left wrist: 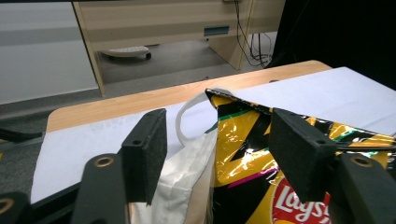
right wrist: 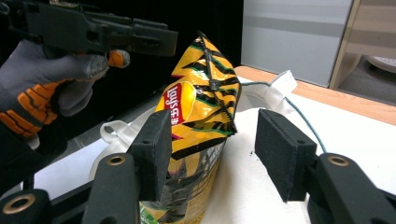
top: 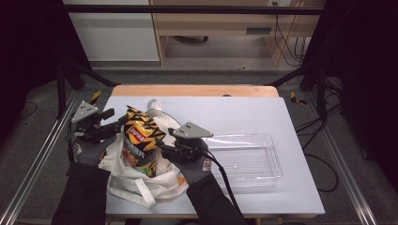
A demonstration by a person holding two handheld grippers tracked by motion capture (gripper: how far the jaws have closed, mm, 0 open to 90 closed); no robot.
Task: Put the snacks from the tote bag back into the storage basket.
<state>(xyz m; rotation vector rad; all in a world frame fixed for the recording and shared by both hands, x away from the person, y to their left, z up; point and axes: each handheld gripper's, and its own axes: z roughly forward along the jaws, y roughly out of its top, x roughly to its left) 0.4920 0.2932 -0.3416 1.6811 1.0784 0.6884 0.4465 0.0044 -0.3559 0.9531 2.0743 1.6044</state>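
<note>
— What's the bag like?
— A yellow-and-black Lay's chip bag (top: 140, 138) with a red logo, standing upright in the white tote bag (top: 141, 185) on the table (top: 263, 112).
— And the grippers?
— The right gripper (right wrist: 212, 154) and the left gripper (left wrist: 219, 144) both gape wide beside it, gripping nothing.

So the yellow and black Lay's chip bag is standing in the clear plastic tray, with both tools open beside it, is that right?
Not quite: the yellow and black Lay's chip bag stands in the white cloth tote bag, as the high view shows. The clear plastic tray sits apart. Both tools are open.
</note>
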